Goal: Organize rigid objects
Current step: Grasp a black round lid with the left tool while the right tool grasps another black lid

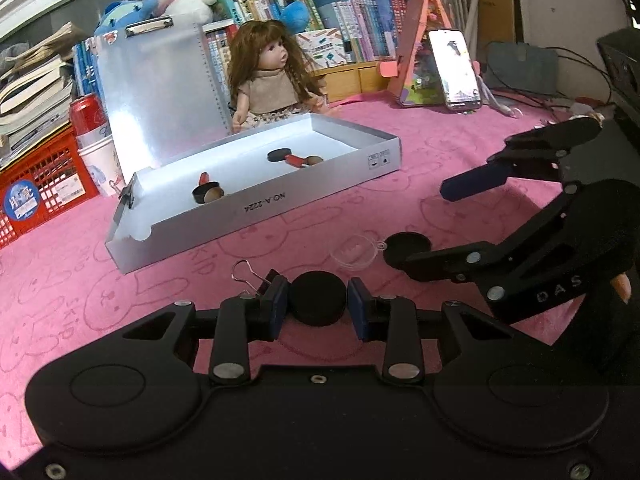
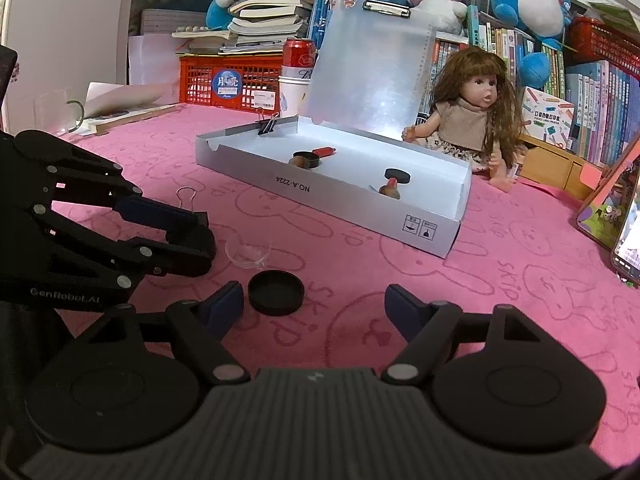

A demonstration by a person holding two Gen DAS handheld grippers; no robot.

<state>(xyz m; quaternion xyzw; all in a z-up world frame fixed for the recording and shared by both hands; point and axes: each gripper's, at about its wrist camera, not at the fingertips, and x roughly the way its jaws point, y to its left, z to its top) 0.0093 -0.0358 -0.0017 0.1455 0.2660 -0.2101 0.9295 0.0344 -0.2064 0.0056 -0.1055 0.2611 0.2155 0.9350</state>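
Observation:
My left gripper [image 1: 319,307] is shut on a black round puck [image 1: 317,294], with a blue pad pressed against each side, low over the pink cloth. In the right wrist view the left gripper [image 2: 202,236] reaches in from the left and its load is hidden. My right gripper [image 2: 314,306] is open, and a shallow black lid [image 2: 276,294] lies on the cloth between its fingers, close to the left pad and touching neither. From the left wrist view the right gripper [image 1: 426,228] comes in from the right, its lower finger partly covering the black lid [image 1: 406,246].
An open silver box [image 1: 256,204] [image 2: 320,196] holds two stamps [image 2: 308,158] [image 2: 394,182]. A binder clip [image 1: 250,276] and a clear plastic cap [image 1: 354,254] lie near the left gripper. Behind are a doll [image 2: 468,120], a phone [image 1: 456,70], a red crate [image 2: 224,80] and books.

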